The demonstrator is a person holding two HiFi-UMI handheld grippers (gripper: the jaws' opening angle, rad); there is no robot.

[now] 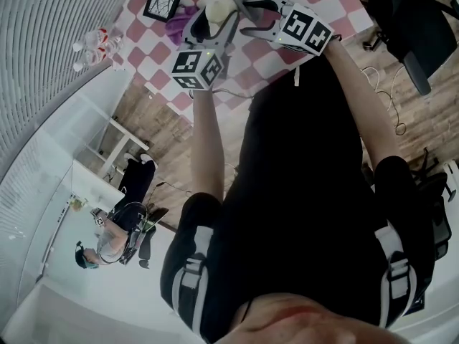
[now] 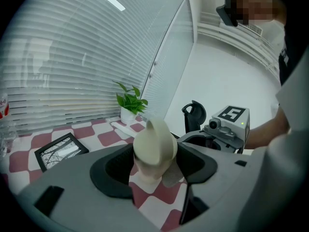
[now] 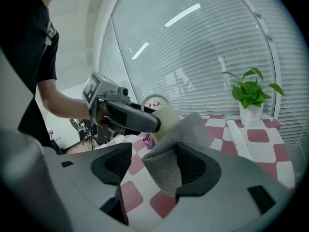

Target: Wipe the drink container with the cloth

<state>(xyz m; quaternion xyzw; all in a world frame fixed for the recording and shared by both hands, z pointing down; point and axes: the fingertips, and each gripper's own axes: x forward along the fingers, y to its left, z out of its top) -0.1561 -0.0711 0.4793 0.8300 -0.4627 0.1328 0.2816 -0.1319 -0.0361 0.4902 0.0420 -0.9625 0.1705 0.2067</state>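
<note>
left tool (image 2: 155, 168) clenched on cream rounded drink container (image 2: 154, 146); right tool (image 3: 150, 170) released, grey knit cloth (image 3: 166, 166) draped against one jaw.

The person wears a black short-sleeved top (image 1: 301, 192), and grey straps (image 1: 192, 278) cross it at seven and four o'clock in the head view. Near twelve o'clock, the left gripper (image 1: 212, 14) and right gripper (image 1: 252, 14) have grey shells and black jaw linings. Each carries a white cube (image 1: 195, 69) printed with black square markers. A small green light (image 2: 241, 121) sits on the right one's cube.
</note>
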